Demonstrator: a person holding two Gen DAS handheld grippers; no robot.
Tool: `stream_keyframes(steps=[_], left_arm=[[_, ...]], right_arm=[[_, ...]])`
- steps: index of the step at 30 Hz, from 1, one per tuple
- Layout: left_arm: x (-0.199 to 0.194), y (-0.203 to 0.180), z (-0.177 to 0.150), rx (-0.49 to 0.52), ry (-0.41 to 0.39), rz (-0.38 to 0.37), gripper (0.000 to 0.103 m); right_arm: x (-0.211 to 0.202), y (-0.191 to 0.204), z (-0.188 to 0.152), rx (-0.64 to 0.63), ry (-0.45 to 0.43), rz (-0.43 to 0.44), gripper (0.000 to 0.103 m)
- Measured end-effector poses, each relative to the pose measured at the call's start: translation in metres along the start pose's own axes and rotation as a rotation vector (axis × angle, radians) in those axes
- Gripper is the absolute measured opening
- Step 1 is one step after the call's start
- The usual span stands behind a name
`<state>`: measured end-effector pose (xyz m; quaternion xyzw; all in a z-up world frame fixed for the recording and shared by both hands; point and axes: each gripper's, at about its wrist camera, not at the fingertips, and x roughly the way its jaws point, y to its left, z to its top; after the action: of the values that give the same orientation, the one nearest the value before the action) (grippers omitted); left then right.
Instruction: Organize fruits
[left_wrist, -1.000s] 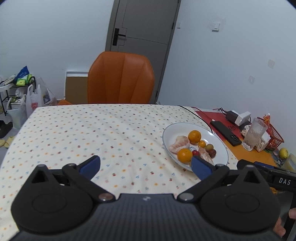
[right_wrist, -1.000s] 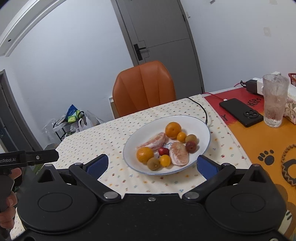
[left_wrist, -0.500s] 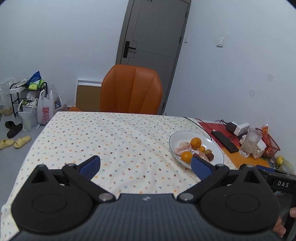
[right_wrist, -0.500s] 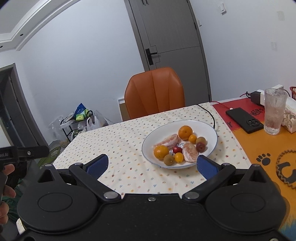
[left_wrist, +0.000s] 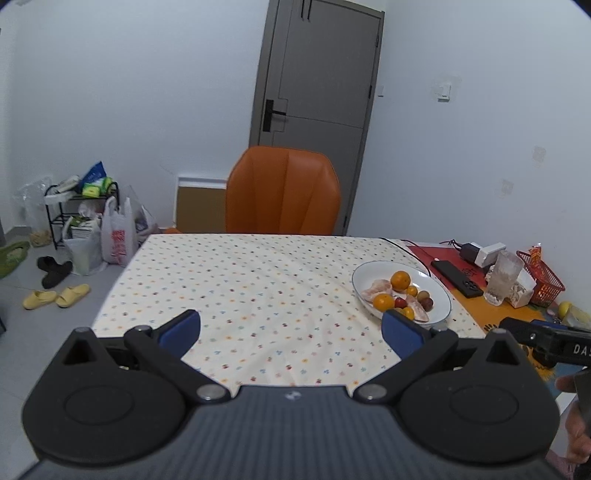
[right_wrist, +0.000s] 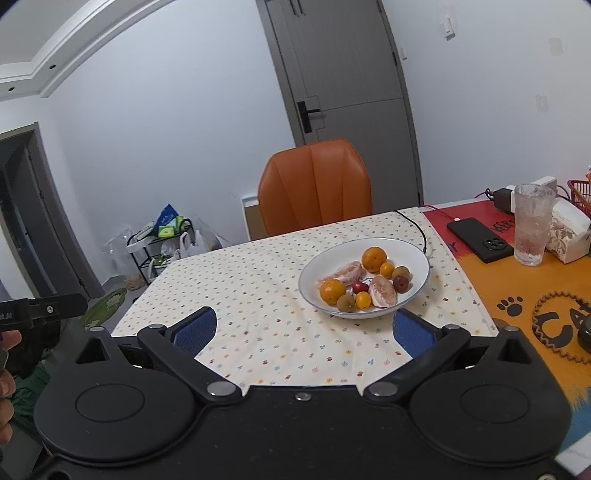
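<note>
Both grippers are spread wide and hold nothing. The left gripper (left_wrist: 291, 330) hangs above the dotted tablecloth (left_wrist: 258, 295) in the lower middle of its frame. The right gripper (right_wrist: 304, 330) is also above the cloth, low in its frame.

The white plate (right_wrist: 413, 251) with the fruits lies on the cloth, right of centre in the right wrist view and at middle right in the left wrist view (left_wrist: 439, 295). In it are two oranges (right_wrist: 373, 259), peeled citrus pieces (right_wrist: 384, 291), small yellow fruits (right_wrist: 363, 300) and a red fruit (right_wrist: 357, 287). A glass (right_wrist: 533, 229) and a black phone (right_wrist: 480, 240) stand further right on the orange mat (right_wrist: 517, 288). An orange chair (right_wrist: 314, 188) is behind the table.
</note>
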<state>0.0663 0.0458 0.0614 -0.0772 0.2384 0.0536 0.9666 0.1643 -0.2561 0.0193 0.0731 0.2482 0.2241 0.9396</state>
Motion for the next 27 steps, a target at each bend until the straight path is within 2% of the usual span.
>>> stream_keyframes(steps=[9, 13, 22, 27], left_arm=[[-0.04, -0.009, -0.014, 0.027, -0.019, 0.016, 0.103], [-0.048, -0.007, -0.025, 0.022, -0.007, 0.017, 0.103], [-0.072, 0.009, -0.049, -0.017, -0.017, 0.035, 0.103], [-0.074, 0.02, -0.057, -0.037, 0.001, 0.05, 0.103]], right_arm=[[-0.021, 0.013, -0.018, 0.013, 0.017, 0.016, 0.103], [-0.029, 0.021, -0.027, -0.007, 0.014, -0.014, 0.103], [-0.049, 0.034, -0.034, -0.004, -0.043, -0.053, 0.103], [-0.049, 0.047, -0.039, -0.044, -0.026, -0.052, 0.103]])
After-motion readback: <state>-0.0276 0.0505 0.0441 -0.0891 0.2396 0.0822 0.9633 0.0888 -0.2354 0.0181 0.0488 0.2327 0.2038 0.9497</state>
